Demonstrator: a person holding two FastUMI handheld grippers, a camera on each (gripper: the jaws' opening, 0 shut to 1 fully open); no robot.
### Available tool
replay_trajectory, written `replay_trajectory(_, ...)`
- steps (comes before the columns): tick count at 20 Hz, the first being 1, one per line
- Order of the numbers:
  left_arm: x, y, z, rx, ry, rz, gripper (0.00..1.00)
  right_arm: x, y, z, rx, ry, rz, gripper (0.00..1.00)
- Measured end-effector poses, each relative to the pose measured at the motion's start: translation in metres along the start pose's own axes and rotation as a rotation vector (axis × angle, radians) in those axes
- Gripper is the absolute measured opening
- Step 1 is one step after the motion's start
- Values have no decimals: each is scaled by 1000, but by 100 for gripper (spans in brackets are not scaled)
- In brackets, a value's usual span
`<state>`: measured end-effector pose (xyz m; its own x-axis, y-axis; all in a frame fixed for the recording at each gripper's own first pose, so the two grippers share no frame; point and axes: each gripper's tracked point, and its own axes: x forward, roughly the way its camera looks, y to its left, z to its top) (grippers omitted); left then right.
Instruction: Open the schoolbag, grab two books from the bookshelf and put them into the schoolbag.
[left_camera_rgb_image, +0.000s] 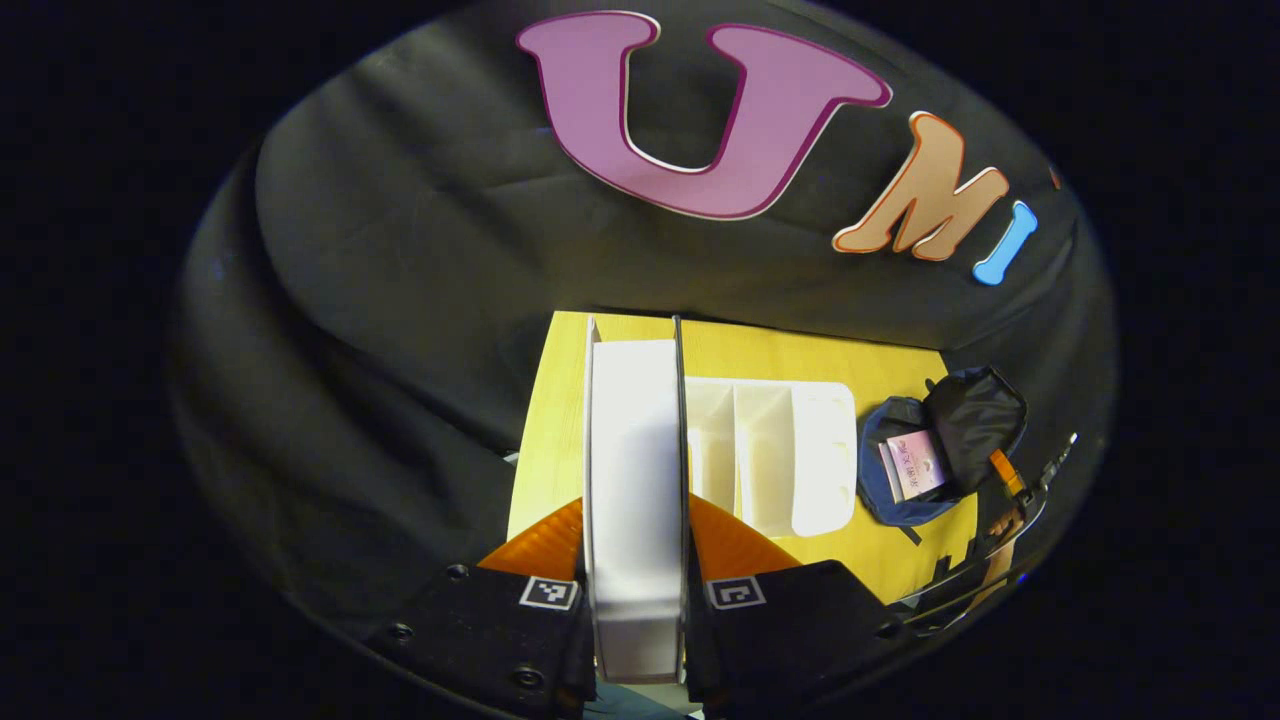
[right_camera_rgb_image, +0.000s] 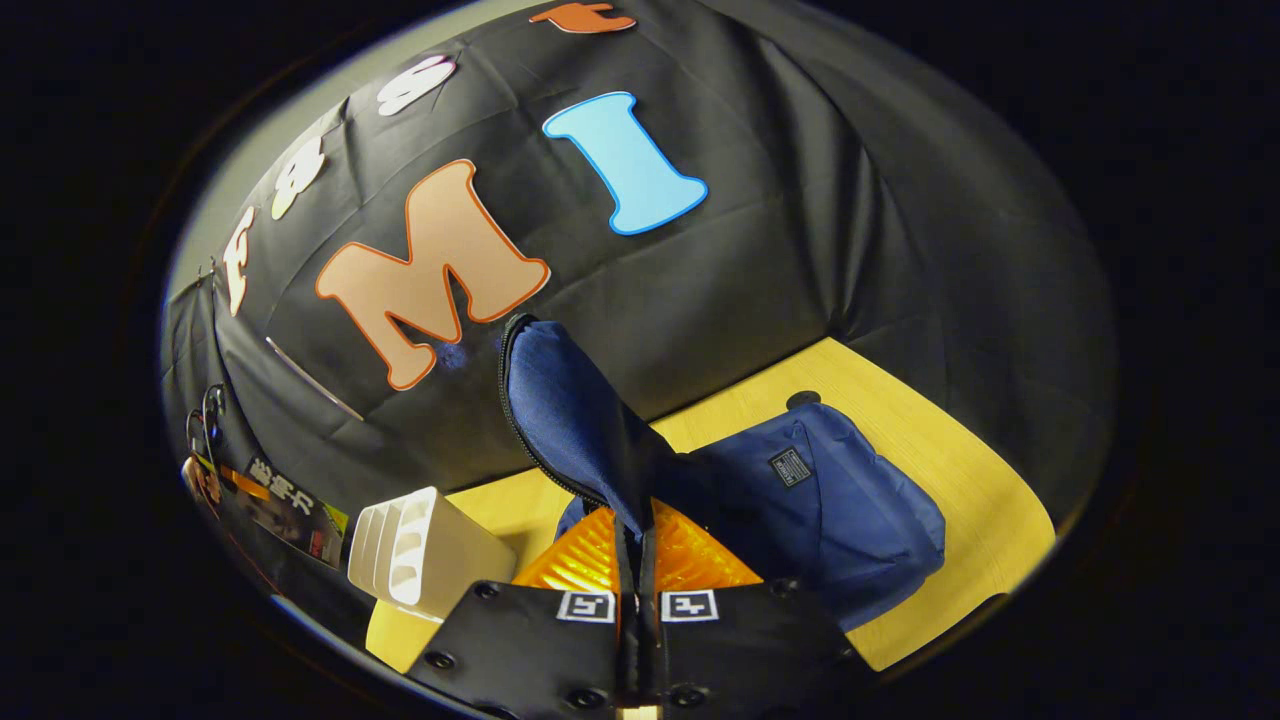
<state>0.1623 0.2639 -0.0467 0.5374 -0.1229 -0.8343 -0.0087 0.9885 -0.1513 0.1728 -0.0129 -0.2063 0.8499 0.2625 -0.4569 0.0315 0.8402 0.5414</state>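
In the left gripper view, the left tool (left_camera_rgb_image: 637, 610) is closed on a white book (left_camera_rgb_image: 636, 480), a finger pressing on each cover. The book stands edge-on, its long axis running straight away from the camera, its far end over the yellow bench (left_camera_rgb_image: 800, 360). Just right of it sits the white bookshelf (left_camera_rgb_image: 790, 455), its slots open. Farther right lies the schoolbag (left_camera_rgb_image: 940, 450), mouth agape, with one pale pink book (left_camera_rgb_image: 915, 465) already inside it, its long axis running roughly near to far. The step in hand looks like carrying the second book to the bag. To do it well, the left tool should carry the book right, past the shelf, turn it so its narrow end leads into the opening, and let go only once it is well inside beside the first.

In the right gripper view, the right tool (right_camera_rgb_image: 637, 585) is pinched nearly shut on the blue flap (right_camera_rgb_image: 570, 410) of the schoolbag (right_camera_rgb_image: 830, 510), holding it up, with the zipper edge rising up and to the left. The bag's body lies on the bench to the right; the bookshelf (right_camera_rgb_image: 425, 550) stands at the near left. This tool should keep the flap high so the mouth stays wide.
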Motion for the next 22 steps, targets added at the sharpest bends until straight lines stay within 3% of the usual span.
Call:
replay_trajectory(7, -26, -13, 10, -48, -60, -80, 32, -2, -1, 0, -8, 0, -8, 3)
replay_trajectory(15, -5, -98, 21, -211, -97, -342, 33, -1, 0, -1, -2, 1, -16, 3)
replay_trajectory(22, 31, -187, 19, -276, -65, -555, 32, -2, 2, 0, -5, 0, -22, 2)
